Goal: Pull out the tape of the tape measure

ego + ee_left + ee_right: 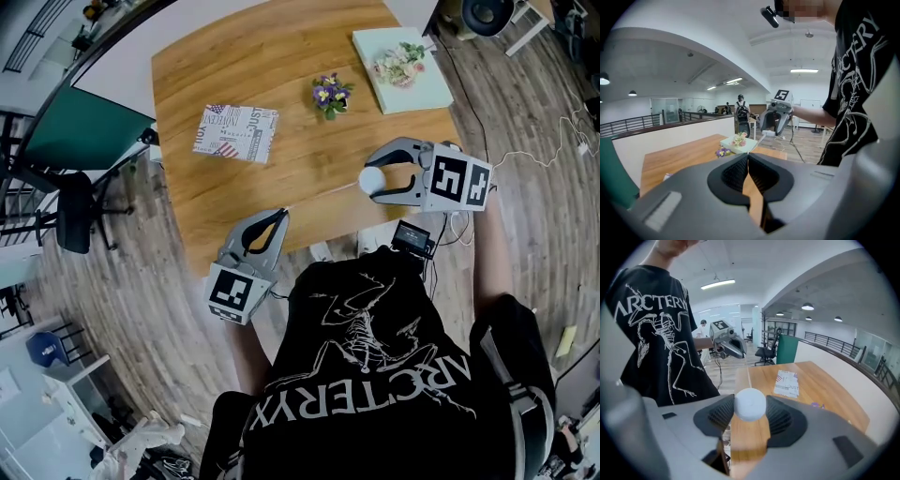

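A small white round tape measure (372, 179) sits between the jaws of my right gripper (374, 178), which is shut on it above the wooden table's (281, 56) near edge. In the right gripper view the white case (750, 404) fills the gap between the pads. A thin pale tape (323, 197) runs from the case leftward to my left gripper (281, 216). That gripper is shut on the tape's end, just off the table's front edge. In the left gripper view the tape (757, 140) leads from the closed tips (748, 157) up to the right gripper (776, 119).
On the table lie a patterned booklet (235, 132), a small bunch of purple flowers (330, 94) and a pale green book with a floral cover (401, 67). A black chair (75, 211) and a green panel (80, 131) stand to the left. The person's torso is close behind both grippers.
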